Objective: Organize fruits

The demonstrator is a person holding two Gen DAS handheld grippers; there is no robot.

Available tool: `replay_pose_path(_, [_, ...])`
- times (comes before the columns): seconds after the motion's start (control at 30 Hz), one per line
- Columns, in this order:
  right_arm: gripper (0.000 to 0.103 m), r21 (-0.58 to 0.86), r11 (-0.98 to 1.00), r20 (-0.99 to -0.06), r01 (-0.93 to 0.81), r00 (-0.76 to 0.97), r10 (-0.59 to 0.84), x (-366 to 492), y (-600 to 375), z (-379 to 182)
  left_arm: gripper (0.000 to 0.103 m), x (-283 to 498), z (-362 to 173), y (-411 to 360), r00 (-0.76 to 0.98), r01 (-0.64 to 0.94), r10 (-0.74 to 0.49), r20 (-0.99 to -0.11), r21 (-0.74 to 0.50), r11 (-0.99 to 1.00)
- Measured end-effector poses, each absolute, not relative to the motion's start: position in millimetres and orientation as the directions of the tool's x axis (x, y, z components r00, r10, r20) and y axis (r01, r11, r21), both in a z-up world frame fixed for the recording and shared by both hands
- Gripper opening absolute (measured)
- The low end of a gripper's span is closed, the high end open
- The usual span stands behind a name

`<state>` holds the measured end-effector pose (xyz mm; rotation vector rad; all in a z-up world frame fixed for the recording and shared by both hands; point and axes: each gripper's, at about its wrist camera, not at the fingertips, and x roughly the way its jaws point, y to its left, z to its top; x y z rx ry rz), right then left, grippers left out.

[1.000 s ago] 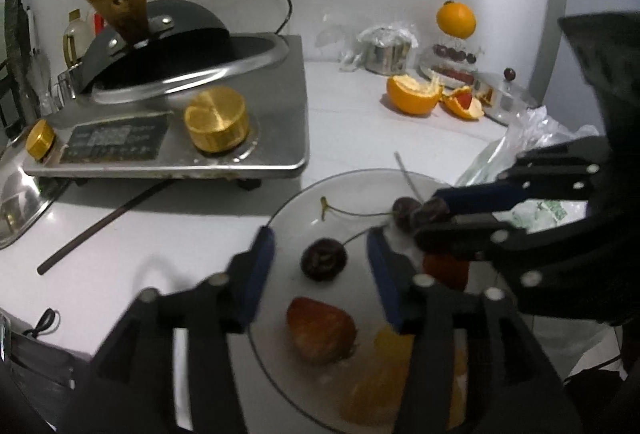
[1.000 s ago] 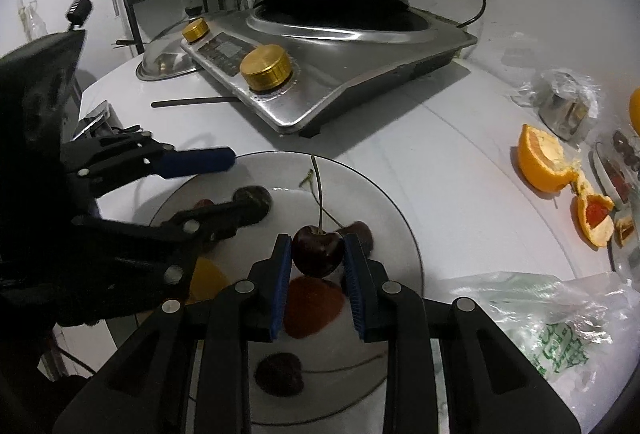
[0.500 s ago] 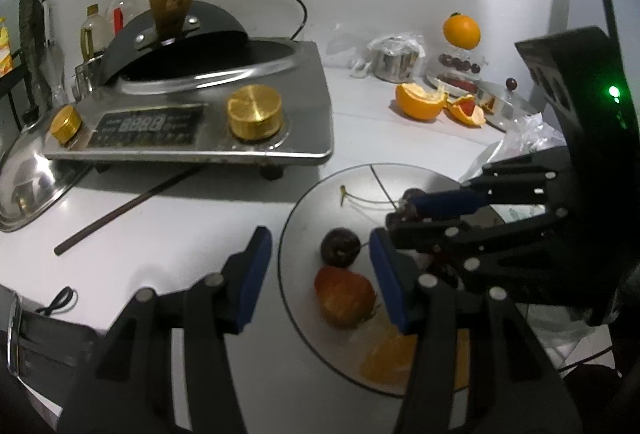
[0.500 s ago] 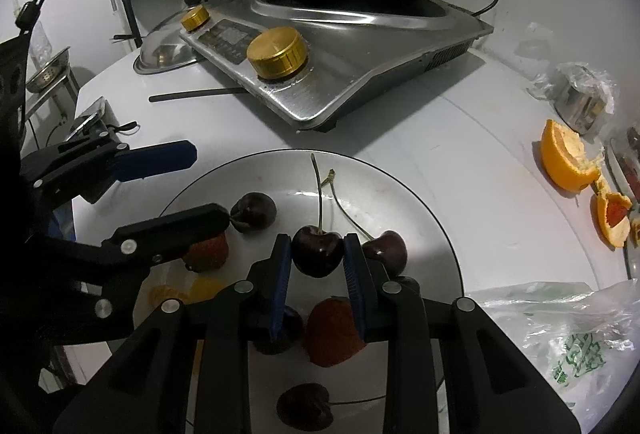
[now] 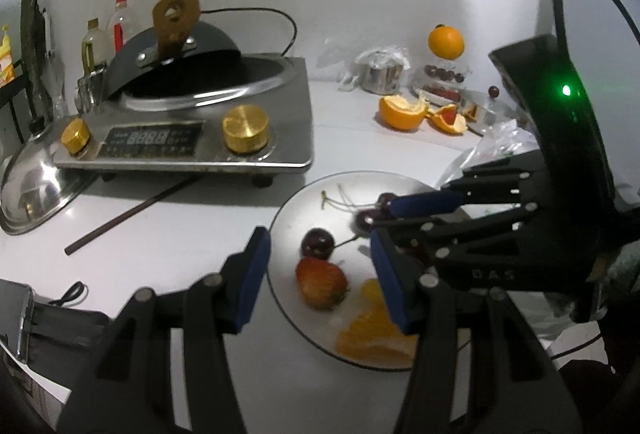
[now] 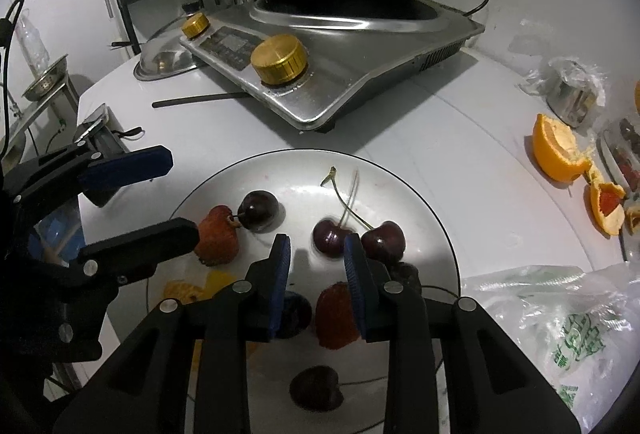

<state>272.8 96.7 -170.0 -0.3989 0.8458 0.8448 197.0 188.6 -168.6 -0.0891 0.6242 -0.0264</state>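
Fruit crowds a round glass plate [image 5: 288,222] at the lower centre of the left wrist view, where the left gripper [image 5: 318,284] hangs with its blue-padded jaws spread wide and nothing between them; a dark cherry [image 5: 317,243] and a strawberry [image 5: 321,281] lie on the plate in the gap between the pads, with orange segments [image 5: 372,334] toward the bottom edge. At right of the frame the right gripper [image 5: 384,216] reaches in over the plate, two more cherries at its tips. An induction cooker [image 5: 192,138] holding a black wok [image 5: 176,58] fills the upper left (a thin dark stick [image 5: 132,218] lies below it), and orange peel [image 5: 404,110] sits at upper right. In the right wrist view the right gripper [image 6: 318,266] stands released at lower centre, jaws parted and gripping nothing; a stemmed cherry [image 6: 330,236] rests on the plate [image 6: 416,194] just ahead of the gap, a second [image 6: 384,240] beside the right pad. A strawberry [image 6: 336,314] lies lower in the gap. The left gripper [image 6: 160,194], also open, enters from the left edge near another strawberry [image 6: 218,238] and cherry [image 6: 259,210]. A plastic bag [image 6: 560,314] occupies the lower right.
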Motion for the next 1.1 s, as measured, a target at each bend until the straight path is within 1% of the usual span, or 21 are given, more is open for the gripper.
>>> replay_pose_path(0.2, [0.03,-0.001,0.631,-0.773,-0.776,0.401,0.492,263,86,-159,0.055,188,-160,182,0.816,-0.002,-0.052,-0.576,-0.094,0.996])
replay_pose_path(0.23, [0.03,-0.002,0.634,-0.77,-0.774,0.406,0.493,261,83,-157,0.057,187,-159,181,0.817,-0.003,-0.051,-0.574,-0.094,0.996])
replay_pose_path(0.27, [0.03,-0.003,0.636,-0.766,-0.772,0.41,0.494,259,80,-155,0.06,185,-157,179,0.818,-0.004,-0.05,-0.572,-0.092,0.996])
replay_pose_path(0.3, [0.03,-0.004,0.638,-0.764,-0.77,0.414,0.495,257,78,-153,0.068,182,-155,178,0.821,-0.005,-0.048,-0.569,-0.092,0.996])
replay_pose_path(0.33, [0.03,-0.005,0.64,-0.761,-0.768,0.418,0.496,254,75,-151,0.072,180,-153,176,0.825,-0.005,-0.049,-0.563,-0.093,0.996])
replay_pose_path(0.8, [0.03,-0.018,0.672,-0.707,-0.74,0.485,0.515,218,27,-123,0.075,150,-125,142,0.852,0.006,-0.048,-0.521,-0.083,0.997])
replay_pose_path(0.87, [0.03,-0.017,0.678,-0.698,-0.735,0.494,0.518,213,19,-119,0.076,146,-119,135,0.859,0.011,-0.051,-0.509,-0.081,0.997])
replay_pose_path(0.93, [0.03,-0.018,0.683,-0.687,-0.73,0.505,0.522,207,11,-115,0.083,142,-114,128,0.865,0.018,-0.055,-0.499,-0.078,0.997])
replay_pose_path(1.1, [0.03,-0.021,0.698,-0.657,-0.716,0.536,0.53,193,-9,-102,0.084,131,-101,113,0.88,0.026,-0.056,-0.472,-0.069,0.997])
